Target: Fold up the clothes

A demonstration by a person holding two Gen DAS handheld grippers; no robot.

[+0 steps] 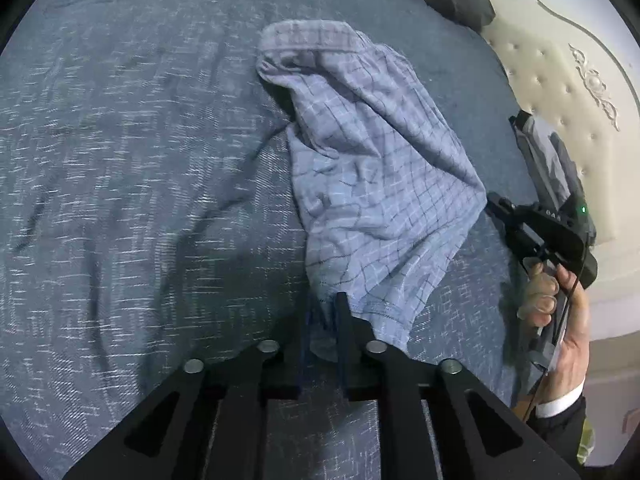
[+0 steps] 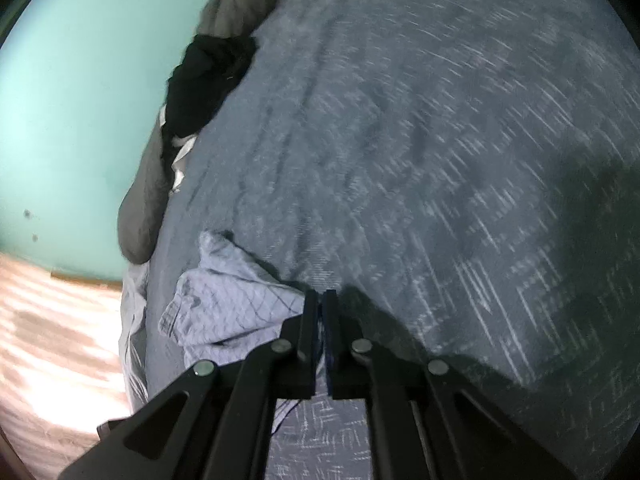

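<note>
Shorts (image 1: 372,168) spread wide in left view only.

we see our left gripper (image 1: 325,312) nipping the hemmed corner of the checked blue garment (image 1: 372,168), fabric bunched between its nearly closed jaws. the cloth stretches rumpled across the dark blue bedspread (image 1: 132,168) to our right gripper (image 1: 494,204), which meets its far corner. our right hand (image 1: 560,308) grips that tool's handle beside a cream tufted headboard (image 1: 560,92).
</note>
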